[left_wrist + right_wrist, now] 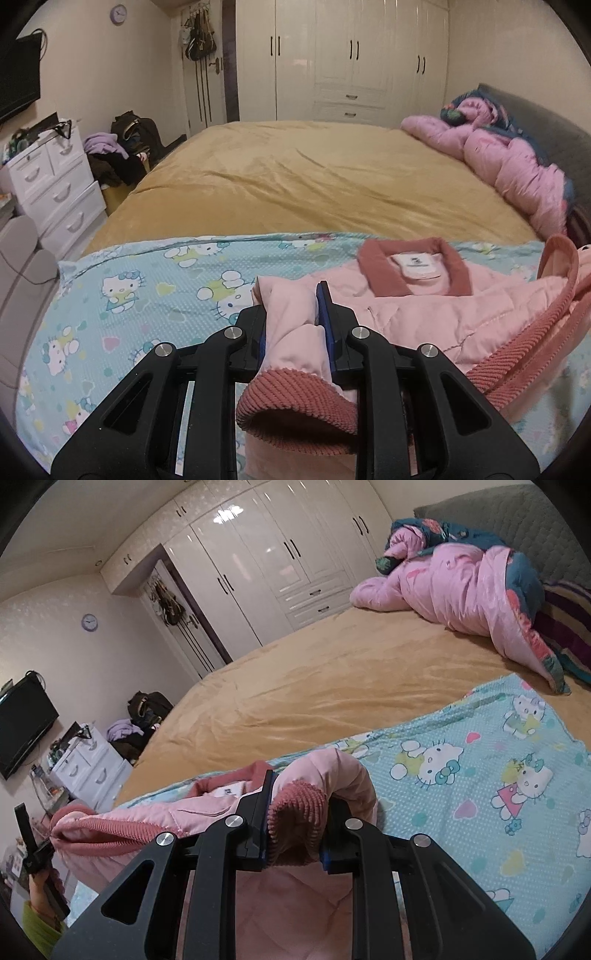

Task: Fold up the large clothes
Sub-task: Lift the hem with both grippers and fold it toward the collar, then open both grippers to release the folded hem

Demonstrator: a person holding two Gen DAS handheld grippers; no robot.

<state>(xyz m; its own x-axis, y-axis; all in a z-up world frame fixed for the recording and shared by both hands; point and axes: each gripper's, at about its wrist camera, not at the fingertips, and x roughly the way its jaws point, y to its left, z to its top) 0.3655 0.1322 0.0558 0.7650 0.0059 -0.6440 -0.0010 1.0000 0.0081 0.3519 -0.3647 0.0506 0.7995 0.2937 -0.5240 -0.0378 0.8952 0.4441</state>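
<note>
A pink quilted jacket (424,314) with dark rose corduroy collar and cuffs lies on a light blue Hello Kitty blanket (147,288) on the bed. My left gripper (295,306) is shut on one pink sleeve near its rose cuff (291,398). My right gripper (299,797) is shut on the other sleeve at its rose cuff (295,823), lifted a little above the jacket body (280,904). The collar and label (417,267) face up. The left gripper's handle and the person's hand show at the left edge of the right wrist view (37,853).
A mustard bedspread (314,177) covers the bed beyond the blanket. A crumpled pink duvet (517,162) lies by the headboard. A white drawer unit (55,177), a bag with clothes (125,147) and white wardrobes (351,59) stand past the bed.
</note>
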